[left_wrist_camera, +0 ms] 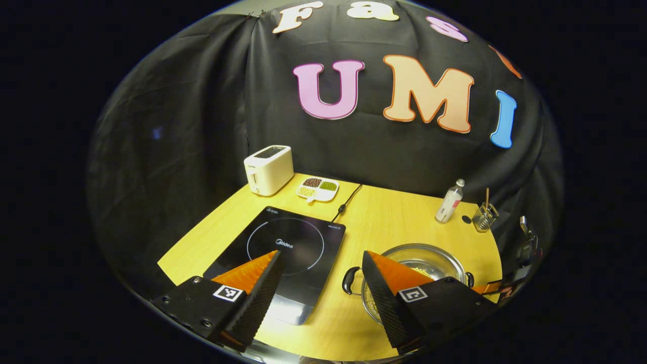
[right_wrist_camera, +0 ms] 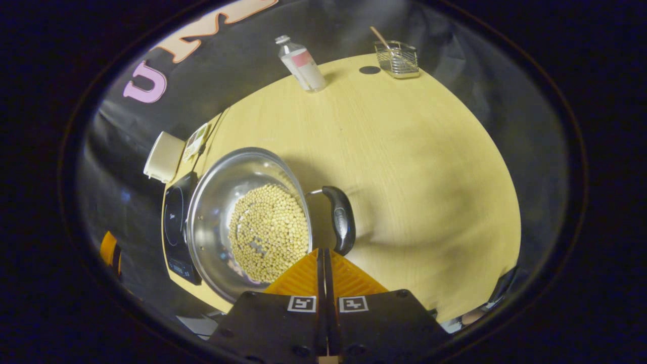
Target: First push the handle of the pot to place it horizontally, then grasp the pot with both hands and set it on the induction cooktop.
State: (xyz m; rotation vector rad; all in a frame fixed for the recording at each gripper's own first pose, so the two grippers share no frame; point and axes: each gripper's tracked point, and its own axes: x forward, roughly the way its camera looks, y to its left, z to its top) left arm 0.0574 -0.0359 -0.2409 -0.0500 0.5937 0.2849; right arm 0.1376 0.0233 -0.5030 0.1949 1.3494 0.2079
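Your right gripper (right_wrist_camera: 323, 253), clenched empty, seems to touch the pot (right_wrist_camera: 247, 222) handle (right_wrist_camera: 339, 218). Your left gripper (left_wrist_camera: 318, 273) hovers released. The pot sits right of the induction cooktop (left_wrist_camera: 293, 247); a hard shove could spill its beans (right_wrist_camera: 268, 230) across the worktop (right_wrist_camera: 404, 151).

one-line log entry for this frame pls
phase: handle push | left gripper: open, above cooktop | right gripper: shut, at pot handle | pot: on table, beans inside

Dim booth, bright table (right_wrist_camera: 404, 151) under overhead light, soft shadows, strong fisheye bending at edges
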